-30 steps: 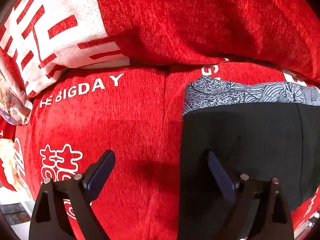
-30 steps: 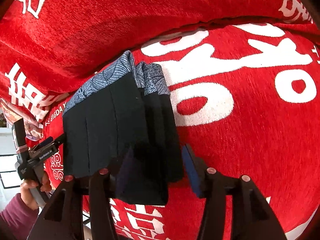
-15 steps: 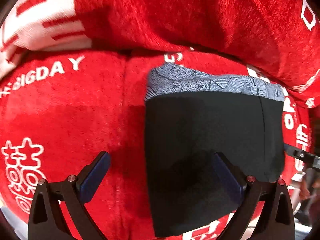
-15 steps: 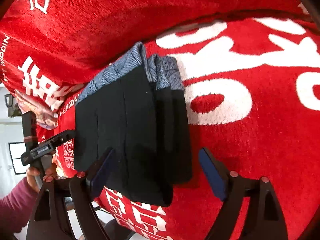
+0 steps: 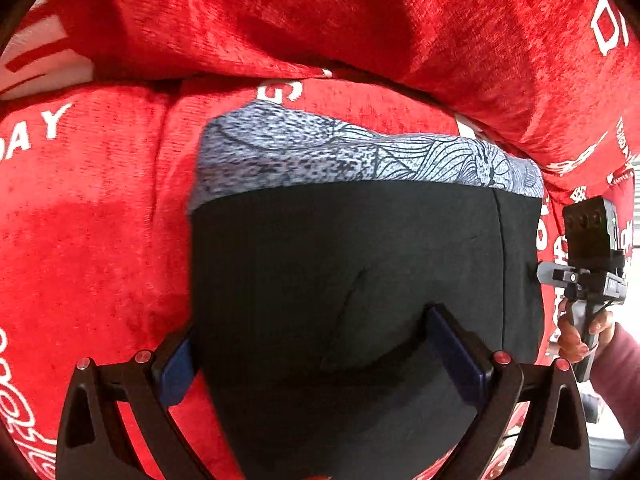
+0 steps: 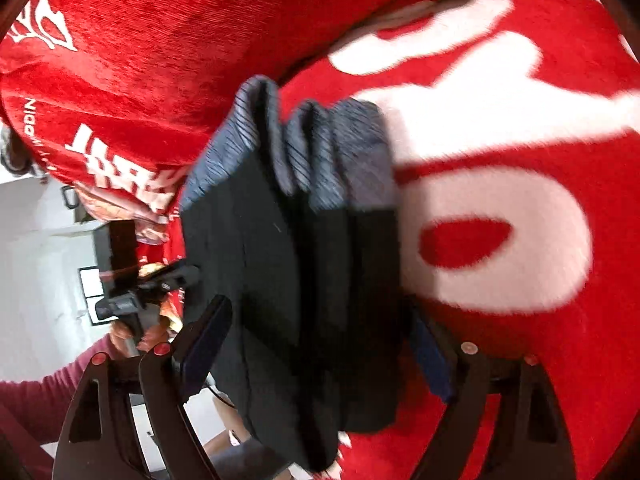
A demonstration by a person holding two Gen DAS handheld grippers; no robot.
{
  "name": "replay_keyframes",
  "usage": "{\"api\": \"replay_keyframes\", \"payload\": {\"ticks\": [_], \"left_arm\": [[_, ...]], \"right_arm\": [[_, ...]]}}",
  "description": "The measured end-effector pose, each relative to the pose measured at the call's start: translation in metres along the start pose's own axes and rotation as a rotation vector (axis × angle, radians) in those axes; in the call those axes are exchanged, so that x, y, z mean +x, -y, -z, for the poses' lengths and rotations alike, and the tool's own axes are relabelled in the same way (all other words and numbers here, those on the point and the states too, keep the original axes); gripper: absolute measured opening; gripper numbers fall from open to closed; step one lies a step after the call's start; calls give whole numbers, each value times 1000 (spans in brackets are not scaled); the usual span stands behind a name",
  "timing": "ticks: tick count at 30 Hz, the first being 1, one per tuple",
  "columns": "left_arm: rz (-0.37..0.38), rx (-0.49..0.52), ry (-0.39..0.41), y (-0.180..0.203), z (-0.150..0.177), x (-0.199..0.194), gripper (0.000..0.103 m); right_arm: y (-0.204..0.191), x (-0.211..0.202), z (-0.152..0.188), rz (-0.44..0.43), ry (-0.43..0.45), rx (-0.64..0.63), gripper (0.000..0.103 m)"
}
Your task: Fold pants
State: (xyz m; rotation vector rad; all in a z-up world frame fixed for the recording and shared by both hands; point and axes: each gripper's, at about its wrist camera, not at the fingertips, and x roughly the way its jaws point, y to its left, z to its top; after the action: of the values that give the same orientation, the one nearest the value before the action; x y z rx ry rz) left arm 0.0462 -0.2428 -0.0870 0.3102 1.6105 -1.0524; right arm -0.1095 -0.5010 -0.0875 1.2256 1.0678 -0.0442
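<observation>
In the left wrist view we see a red sofa cover with white lettering; the folded pants lie ahead of the left tongs, which stand wide, straddling the pants' near edge. In the blurred right wrist view, the right tongs gape wide around the pants; pale room at left.

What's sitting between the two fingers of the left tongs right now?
The folded black pants: their near end fills the gap between the open left tongs, seen in the left wrist view. Red sofa cover lies beside them.
</observation>
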Motion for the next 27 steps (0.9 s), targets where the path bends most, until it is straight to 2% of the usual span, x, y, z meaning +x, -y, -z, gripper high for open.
{"api": "replay_keyframes", "payload": {"ticks": [4,6,8,9,11,14,20,27], "left_arm": [[24,-42,-10,-2,-1,6,103],[11,-51,-8,2,3,5,103],[-2,-27,11,8,6,-1,92],[-3,-15,26,13,7,-4,88],[-5,4,47,20,10,-12,73],[3,16,69,26,18,-29,62],[6,52,72,39,40,-62,59],[-9,43,49,42,91,-94,59]], "right_arm": [[-1,7,-10,-12,31,26,88],[0,5,-10,3,42,57,80],[-1,4,-8,30,45,75,67],[-1,3,-7,25,46,83,64],[-2,0,-5,29,56,90,53],[-6,-7,0,7,78,97,44],[-34,-25,20,-45,74,66,42],[-56,-34,65,-97,52,89,42]]}}
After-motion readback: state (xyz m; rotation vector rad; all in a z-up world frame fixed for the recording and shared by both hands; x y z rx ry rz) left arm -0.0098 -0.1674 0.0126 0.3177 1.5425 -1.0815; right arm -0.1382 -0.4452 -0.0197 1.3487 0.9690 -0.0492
